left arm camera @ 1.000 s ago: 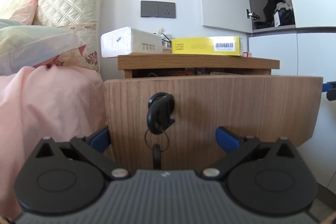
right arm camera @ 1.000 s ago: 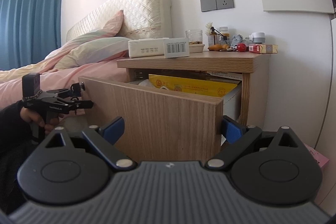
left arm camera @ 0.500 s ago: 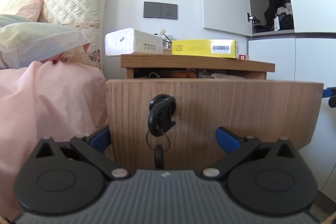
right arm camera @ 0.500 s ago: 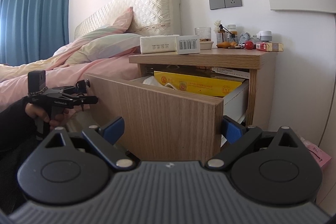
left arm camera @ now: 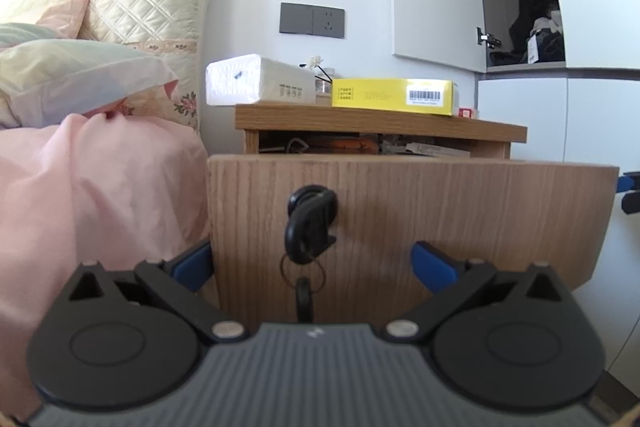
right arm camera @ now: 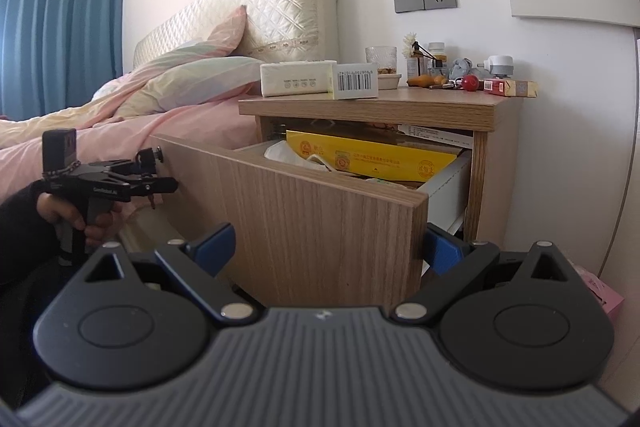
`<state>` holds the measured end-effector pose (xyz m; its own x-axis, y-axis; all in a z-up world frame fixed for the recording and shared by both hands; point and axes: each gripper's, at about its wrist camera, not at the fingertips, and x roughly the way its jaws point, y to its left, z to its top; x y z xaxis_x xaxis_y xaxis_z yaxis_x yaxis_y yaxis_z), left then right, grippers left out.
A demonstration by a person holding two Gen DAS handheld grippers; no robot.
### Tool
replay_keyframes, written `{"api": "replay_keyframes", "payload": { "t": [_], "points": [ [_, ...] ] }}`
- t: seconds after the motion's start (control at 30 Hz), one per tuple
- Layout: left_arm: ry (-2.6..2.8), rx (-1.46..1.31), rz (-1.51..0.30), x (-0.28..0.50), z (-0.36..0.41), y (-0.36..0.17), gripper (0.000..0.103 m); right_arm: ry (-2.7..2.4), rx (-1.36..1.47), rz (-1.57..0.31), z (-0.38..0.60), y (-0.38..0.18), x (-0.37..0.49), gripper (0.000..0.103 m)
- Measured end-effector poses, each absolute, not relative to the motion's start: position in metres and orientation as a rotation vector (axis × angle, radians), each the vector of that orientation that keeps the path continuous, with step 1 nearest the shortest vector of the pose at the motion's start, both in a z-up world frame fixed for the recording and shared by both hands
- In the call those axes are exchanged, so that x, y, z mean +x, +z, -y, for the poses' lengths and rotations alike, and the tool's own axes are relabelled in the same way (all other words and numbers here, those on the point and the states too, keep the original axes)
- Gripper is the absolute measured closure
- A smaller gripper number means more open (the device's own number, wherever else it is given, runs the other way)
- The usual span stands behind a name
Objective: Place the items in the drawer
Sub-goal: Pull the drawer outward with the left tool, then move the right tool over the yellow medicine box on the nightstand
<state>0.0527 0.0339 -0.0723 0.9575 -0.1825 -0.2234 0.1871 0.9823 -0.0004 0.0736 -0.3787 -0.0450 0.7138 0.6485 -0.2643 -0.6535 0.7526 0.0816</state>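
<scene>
Drawer (right arm camera: 320,211) of the bedside cabinet (right arm camera: 400,107) is found pulled well out, its front panel (left arm camera: 400,211) carrying a black key (left arm camera: 310,223) in the lock with a second key hanging below on a ring. Left gripper (left arm camera: 312,265) is held level with the panel, jaws wide apart on either side of the key and empty. Right gripper (right arm camera: 328,247) is held at the drawer's outer corner, jaws apart and empty. Inside the drawer a yellow flat box (right arm camera: 372,157) and what appears to be a white bag are seen. On the cabinet top a tissue pack (left arm camera: 260,81) and a yellow carton (left arm camera: 392,95) are lying side by side.
</scene>
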Motion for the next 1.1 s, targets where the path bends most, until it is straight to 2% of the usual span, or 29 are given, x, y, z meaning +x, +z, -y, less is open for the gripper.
{"api": "replay_keyframes", "payload": {
  "t": [0.4,0.67,1.1],
  "points": [
    [-0.060,0.017,-0.244,0.028,-0.032,-0.057,0.000,0.518,-0.010,-0.313,0.365,-0.033,0.064,0.005],
    [-0.040,0.024,-0.220,0.008,-0.023,-0.029,0.000,0.446,0.064,-0.240,0.370,-0.021,0.047,0.005],
    [0.011,0.017,-0.243,0.000,0.006,0.013,0.000,0.379,0.064,-0.216,0.316,0.006,0.042,0.005]
  ]
}}
